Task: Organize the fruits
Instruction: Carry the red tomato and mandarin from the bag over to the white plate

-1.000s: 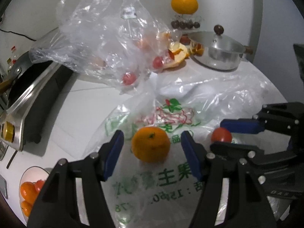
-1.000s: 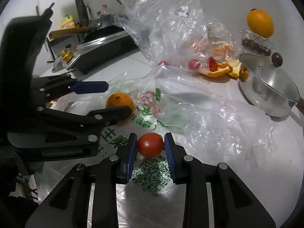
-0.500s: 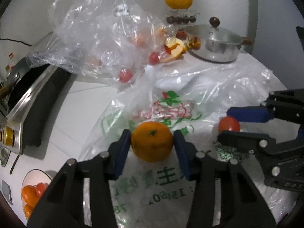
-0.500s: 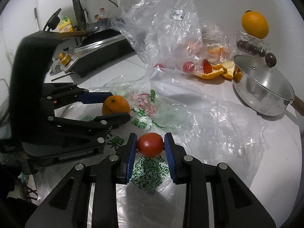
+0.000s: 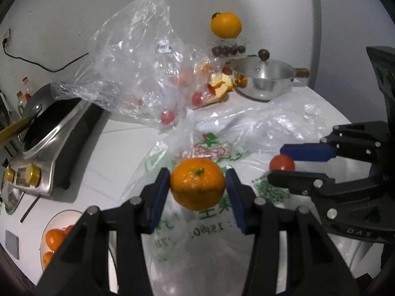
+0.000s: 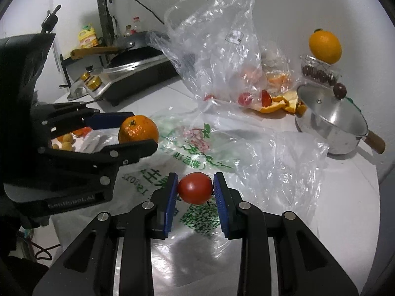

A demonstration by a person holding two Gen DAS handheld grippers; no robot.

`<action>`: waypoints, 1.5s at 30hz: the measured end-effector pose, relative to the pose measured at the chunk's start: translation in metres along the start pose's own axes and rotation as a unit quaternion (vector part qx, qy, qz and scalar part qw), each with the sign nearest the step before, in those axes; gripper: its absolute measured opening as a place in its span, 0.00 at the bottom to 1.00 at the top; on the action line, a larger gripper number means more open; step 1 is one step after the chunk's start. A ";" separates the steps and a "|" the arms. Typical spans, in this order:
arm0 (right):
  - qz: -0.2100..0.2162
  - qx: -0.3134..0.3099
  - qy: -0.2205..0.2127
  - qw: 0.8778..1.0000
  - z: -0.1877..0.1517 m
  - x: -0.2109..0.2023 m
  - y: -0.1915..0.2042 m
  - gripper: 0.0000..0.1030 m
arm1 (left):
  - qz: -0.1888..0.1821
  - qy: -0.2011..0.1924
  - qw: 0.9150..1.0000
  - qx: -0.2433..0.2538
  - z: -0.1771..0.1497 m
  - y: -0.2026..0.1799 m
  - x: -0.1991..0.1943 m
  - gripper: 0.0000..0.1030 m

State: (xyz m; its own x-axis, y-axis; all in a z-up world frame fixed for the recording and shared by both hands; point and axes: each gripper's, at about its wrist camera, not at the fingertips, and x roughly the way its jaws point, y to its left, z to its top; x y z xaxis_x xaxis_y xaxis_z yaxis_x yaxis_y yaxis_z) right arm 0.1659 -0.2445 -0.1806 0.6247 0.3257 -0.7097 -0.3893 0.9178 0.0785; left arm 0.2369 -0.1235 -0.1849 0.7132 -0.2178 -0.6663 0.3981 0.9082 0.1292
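Fruit's finally off the surface: left gripper (image 5: 197,192) jaws, spread a second ago, now pinch the mandarin (image 5: 197,187) above the printed bag (image 5: 212,224); right gripper (image 6: 195,194) still clamps the tomato (image 6: 195,191). Bowl (image 5: 51,224) near-left looks next.

My left tongs (image 5: 197,187) and right tongs (image 6: 195,188) are black, silver-screwed linkages with blue pads (image 6: 170,197).

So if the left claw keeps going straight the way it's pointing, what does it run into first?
Probably the printed plastic bag spread on the counter just beyond it. The left claw, shut on the mandarin, angles down toward the bag's red-and-green print, though depth is hard to judge here.
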 end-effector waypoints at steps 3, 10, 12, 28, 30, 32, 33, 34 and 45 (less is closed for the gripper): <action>-0.003 -0.006 -0.006 1.000 0.001 -0.010 0.007 0.31 | -0.002 -0.008 1.000 -0.003 -0.003 -0.001 -0.014 0.46; -0.007 -0.012 -0.016 1.000 0.001 -0.028 0.017 0.31 | 0.006 -0.021 1.000 -0.012 -0.015 0.003 -0.047 0.46; -0.006 -0.014 -0.018 1.000 0.001 -0.032 0.021 0.31 | 0.011 -0.023 1.000 -0.015 -0.019 0.006 -0.055 0.46; 0.005 -0.052 -0.027 0.998 0.007 -0.048 0.063 0.31 | 0.025 -0.033 0.998 -0.048 -0.056 0.023 -0.105 0.46; 0.006 -0.055 -0.027 0.998 0.007 -0.049 0.067 0.31 | 0.026 -0.033 0.998 -0.050 -0.061 0.026 -0.109 0.46; 0.007 -0.057 -0.026 0.998 0.007 -0.049 0.072 0.31 | 0.029 -0.031 0.998 -0.053 -0.068 0.031 -0.113 0.46; 0.009 -0.059 -0.025 0.998 0.007 -0.048 0.076 0.31 | 0.031 -0.030 0.998 -0.055 -0.071 0.034 -0.115 0.46; 0.010 -0.061 -0.024 0.998 0.008 -0.048 0.078 0.31 | 0.034 -0.029 0.997 -0.058 -0.074 0.037 -0.118 0.46; 0.028 -0.093 -0.017 0.995 0.016 -0.036 0.117 0.31 | 0.050 -0.021 0.994 -0.098 -0.107 0.066 -0.129 0.46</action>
State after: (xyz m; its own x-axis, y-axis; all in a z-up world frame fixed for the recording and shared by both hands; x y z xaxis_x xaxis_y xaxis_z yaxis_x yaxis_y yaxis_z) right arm 0.1084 -0.1457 -0.1349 0.6189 0.3860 -0.6841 -0.5415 0.8406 -0.0155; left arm 0.1090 0.0026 -0.1689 0.7686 -0.1334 -0.6257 0.2067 0.9773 0.0454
